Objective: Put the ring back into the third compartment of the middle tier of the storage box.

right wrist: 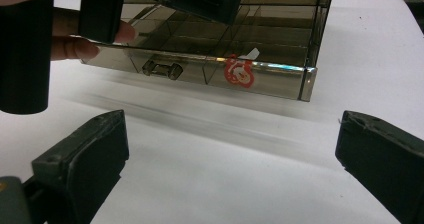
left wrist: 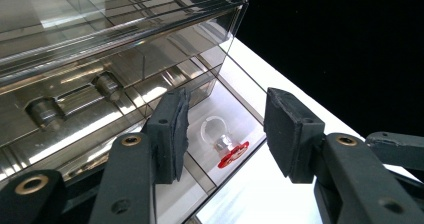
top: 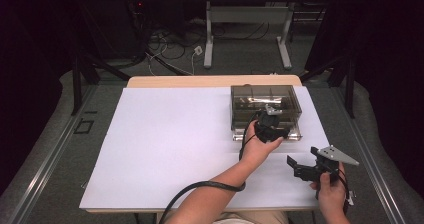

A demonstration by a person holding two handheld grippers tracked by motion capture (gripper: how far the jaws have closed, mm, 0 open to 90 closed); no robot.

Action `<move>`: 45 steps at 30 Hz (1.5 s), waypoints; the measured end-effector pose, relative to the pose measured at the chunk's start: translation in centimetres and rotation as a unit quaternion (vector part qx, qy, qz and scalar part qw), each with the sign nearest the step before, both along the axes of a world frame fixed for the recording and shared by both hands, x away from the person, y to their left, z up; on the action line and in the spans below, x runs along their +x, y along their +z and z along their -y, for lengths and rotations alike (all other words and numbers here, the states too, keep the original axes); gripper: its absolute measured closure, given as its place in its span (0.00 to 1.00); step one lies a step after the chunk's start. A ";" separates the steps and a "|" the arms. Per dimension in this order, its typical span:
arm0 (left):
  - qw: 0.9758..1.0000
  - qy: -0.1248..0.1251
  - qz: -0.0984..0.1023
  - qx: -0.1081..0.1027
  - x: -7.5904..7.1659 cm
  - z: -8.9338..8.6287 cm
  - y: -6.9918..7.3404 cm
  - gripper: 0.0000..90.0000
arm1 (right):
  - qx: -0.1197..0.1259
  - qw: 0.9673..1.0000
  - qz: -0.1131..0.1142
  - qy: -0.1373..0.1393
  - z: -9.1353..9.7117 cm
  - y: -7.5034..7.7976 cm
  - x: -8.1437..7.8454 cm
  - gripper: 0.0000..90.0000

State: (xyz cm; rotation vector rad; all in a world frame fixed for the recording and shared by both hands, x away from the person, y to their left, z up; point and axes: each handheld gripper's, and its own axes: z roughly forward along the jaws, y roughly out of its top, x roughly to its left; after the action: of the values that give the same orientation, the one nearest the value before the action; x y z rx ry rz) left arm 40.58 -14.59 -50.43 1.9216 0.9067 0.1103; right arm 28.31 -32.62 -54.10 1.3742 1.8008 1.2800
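Smoked clear plastic drawer box (top: 266, 106) sits at the far right of the white table (top: 165, 149), its bottom drawer pulled toward the person, holding a small red-tipped ring (left wrist: 225, 143). Left gripper (top: 270, 128) hovers right at that drawer, jaws apart around nothing. Right gripper (top: 306, 168) waits nearer the person, jaws wide apart; no readable writing.

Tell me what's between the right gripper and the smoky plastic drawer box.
Only bare white table surface. In the right gripper view, nothing lies between the right gripper with its open jaws and the drawer box; the high view agrees.
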 end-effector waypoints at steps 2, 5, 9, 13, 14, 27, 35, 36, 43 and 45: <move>1.000 -0.001 0.004 0.004 -0.1 -0.3 0.1 0.56 | 0.003 1.000 -0.008 -0.002 0.0 0.1 -0.1 0.00; 1.000 0.000 0.012 0.012 -0.2 -0.7 0.1 0.55 | 0.006 1.000 -0.005 -0.003 -0.1 0.0 -0.1 0.00; 0.999 0.004 0.025 0.019 -0.5 -1.3 0.3 0.49 | 0.005 1.000 -0.005 -0.003 -0.1 0.0 0.0 0.00; 0.999 0.009 0.034 0.022 -0.8 -2.0 0.5 0.44 | 0.004 1.000 0.000 -0.004 0.0 0.0 0.0 0.00; 0.999 0.009 0.034 0.023 -0.8 -2.3 0.5 0.44 | 0.004 1.000 0.000 -0.004 0.0 0.0 0.0 0.00; 0.998 0.014 0.051 0.018 -1.6 -5.7 1.5 0.41 | -0.001 1.000 -0.006 -0.002 -0.1 0.0 -0.1 0.00; 0.999 0.025 0.037 0.009 -2.4 -8.0 2.2 0.33 | -0.005 1.000 -0.011 -0.001 -0.1 0.0 -0.1 0.00; 0.999 0.029 0.039 0.010 -2.5 -8.3 2.2 0.31 | -0.007 1.000 -0.012 0.000 -0.1 0.0 -0.1 0.00; 0.998 0.035 0.044 0.013 -3.1 -10.2 2.3 0.18 | 0.000 1.000 -0.011 -0.001 -0.3 0.0 -0.1 0.00; 0.998 0.037 0.043 0.013 -3.3 -10.8 2.3 0.17 | -0.001 1.000 -0.011 -0.002 -0.3 0.0 -0.1 0.00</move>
State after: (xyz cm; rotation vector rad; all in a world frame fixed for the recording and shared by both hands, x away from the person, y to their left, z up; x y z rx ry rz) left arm 37.32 -3.75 -48.16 1.8935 0.9221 0.2471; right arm 28.17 -32.36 -54.13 1.3950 1.8132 1.2652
